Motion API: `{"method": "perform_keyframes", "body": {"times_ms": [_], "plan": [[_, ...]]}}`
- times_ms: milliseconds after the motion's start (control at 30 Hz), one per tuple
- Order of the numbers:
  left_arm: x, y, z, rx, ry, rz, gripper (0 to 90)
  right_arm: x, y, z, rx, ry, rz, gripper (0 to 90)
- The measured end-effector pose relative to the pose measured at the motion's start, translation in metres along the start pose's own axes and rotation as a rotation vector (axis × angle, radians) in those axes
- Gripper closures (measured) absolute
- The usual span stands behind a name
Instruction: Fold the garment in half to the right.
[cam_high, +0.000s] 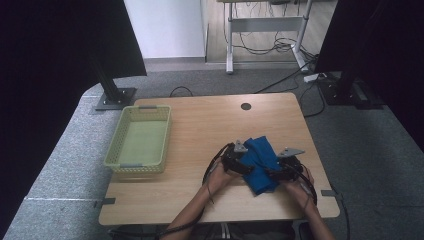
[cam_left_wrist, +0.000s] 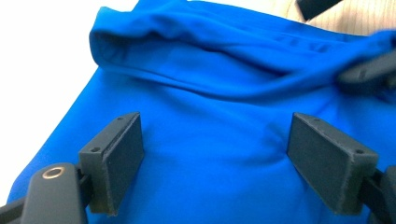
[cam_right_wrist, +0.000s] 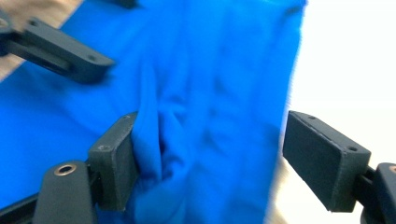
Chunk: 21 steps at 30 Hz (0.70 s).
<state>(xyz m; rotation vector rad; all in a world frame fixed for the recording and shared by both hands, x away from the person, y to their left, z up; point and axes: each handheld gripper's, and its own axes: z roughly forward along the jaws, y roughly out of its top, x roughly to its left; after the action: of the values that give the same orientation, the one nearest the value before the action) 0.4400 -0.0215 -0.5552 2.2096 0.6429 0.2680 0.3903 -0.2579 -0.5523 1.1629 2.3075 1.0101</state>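
Blue cloth (cam_high: 260, 162) on table (cam_high: 200, 135); left gripper (cam_high: 240, 165) and right gripper (cam_high: 278, 172) both spread wide over it, pinching nothing

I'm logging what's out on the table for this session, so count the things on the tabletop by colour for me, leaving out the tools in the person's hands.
Blue: 1, the folded cloth
Pale green: 1, the plastic basket
Total: 2
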Motion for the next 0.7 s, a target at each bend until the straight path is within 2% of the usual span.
{"method": "perform_keyframes", "body": {"times_ms": [133, 267, 400, 567, 633, 700], "plan": [[0.0, 0.0, 0.0, 0.0, 0.001, -0.001, 18.5, -0.017, -0.011, -0.014, -0.003, -0.044, 0.045, 22.2], [0.0, 0.0, 0.0, -0.001, 0.001, -0.001, 18.6, -0.034, -0.024, -0.028, -0.023, -0.033, 0.101, 22.0], [0.0, 0.0, 0.0, -0.001, 0.002, -0.001, 18.6, -0.044, -0.033, -0.04, -0.007, -0.082, 0.112, 22.7], [0.0, 0.0, 0.0, -0.001, 0.002, -0.001, 18.6, -0.049, -0.034, -0.047, -0.018, -0.092, 0.128, 22.8], [0.0, 0.0, 0.0, -0.001, 0.002, -0.001, 18.6, -0.048, -0.03, -0.047, -0.031, -0.082, 0.124, 22.7], [0.0, 0.0, 0.0, -0.001, 0.002, 0.0, 18.6, -0.043, -0.017, -0.041, -0.046, -0.06, 0.102, 22.3]]}}
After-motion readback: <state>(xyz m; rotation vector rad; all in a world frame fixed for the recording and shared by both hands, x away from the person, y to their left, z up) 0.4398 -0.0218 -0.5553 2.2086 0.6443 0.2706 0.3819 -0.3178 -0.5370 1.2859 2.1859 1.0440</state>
